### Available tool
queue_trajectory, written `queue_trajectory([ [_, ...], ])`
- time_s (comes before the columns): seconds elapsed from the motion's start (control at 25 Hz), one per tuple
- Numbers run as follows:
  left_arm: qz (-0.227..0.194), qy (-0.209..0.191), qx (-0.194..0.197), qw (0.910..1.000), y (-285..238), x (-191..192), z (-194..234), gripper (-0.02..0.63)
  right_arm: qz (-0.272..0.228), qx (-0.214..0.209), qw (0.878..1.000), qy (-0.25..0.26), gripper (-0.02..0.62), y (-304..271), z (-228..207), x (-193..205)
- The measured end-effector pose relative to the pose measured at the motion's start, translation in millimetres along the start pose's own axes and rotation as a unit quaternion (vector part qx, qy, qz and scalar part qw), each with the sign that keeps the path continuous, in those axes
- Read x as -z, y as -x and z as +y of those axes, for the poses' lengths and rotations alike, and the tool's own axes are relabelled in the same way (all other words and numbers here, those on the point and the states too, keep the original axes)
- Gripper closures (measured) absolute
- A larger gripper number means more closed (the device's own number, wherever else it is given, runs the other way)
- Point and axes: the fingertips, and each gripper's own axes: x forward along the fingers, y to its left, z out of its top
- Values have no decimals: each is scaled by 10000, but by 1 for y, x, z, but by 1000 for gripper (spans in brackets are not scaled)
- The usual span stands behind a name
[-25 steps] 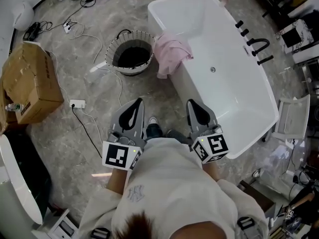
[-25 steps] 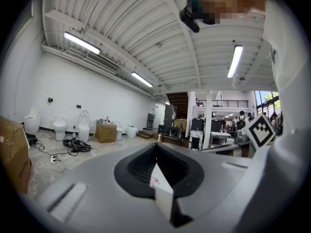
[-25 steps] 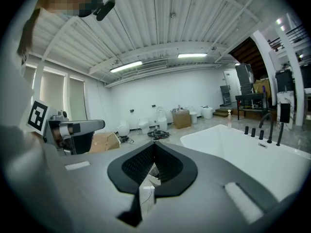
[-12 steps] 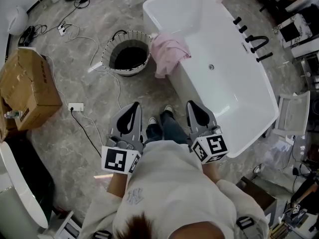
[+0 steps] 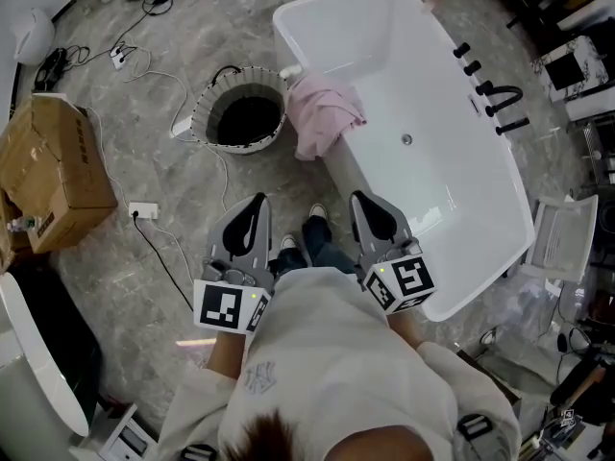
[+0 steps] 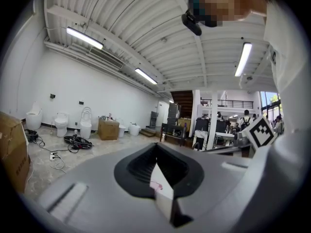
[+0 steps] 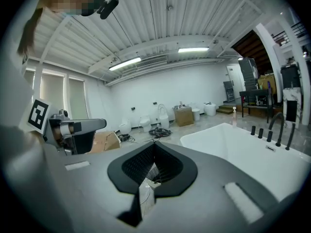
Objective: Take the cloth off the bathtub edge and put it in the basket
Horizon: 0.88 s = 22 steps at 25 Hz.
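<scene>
Grey floor [image 5: 115, 286], cloth [image 5: 322, 113] on bathtub edge [image 5: 282, 35], basket [image 5: 205, 113] beside

Bright, even light falls from ceiling tube lamps [image 6: 84, 38]; shadows on the floor [image 5: 106, 277] are faint, the white bathtub [image 5: 423, 94] shines mildly. Both gripper views bulge, corners black, near foreground blurred

Glossy bathtub [image 5: 437, 185], soft pink cloth [image 5: 325, 109]

How many things
One tub [image 5: 423, 104], one cloth [image 5: 324, 113], one basket [image 5: 201, 121], one box [image 5: 53, 171], one left gripper [image 5: 256, 205], one right gripper [image 5: 361, 201].
</scene>
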Motion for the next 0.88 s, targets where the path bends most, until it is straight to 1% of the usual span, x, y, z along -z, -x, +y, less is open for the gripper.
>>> queue_trajectory([
  [0.28,-165,-38,-255,9995,-52,-14,5,594,-73,-165,9998,104,596,-34,-48,-26],
  [0.48,-221,-129,-426,9988,-82,-20,8,594,-76,-249,9996,128,597,-50,-80,-35],
  [0.68,-272,-320,-553,9976,-95,-29,9,594,-92,-359,9992,129,597,-54,-99,-38],
  [0.88,-276,-323,-613,9972,-102,-33,12,592,-70,-371,9993,82,597,-56,-109,-36],
])
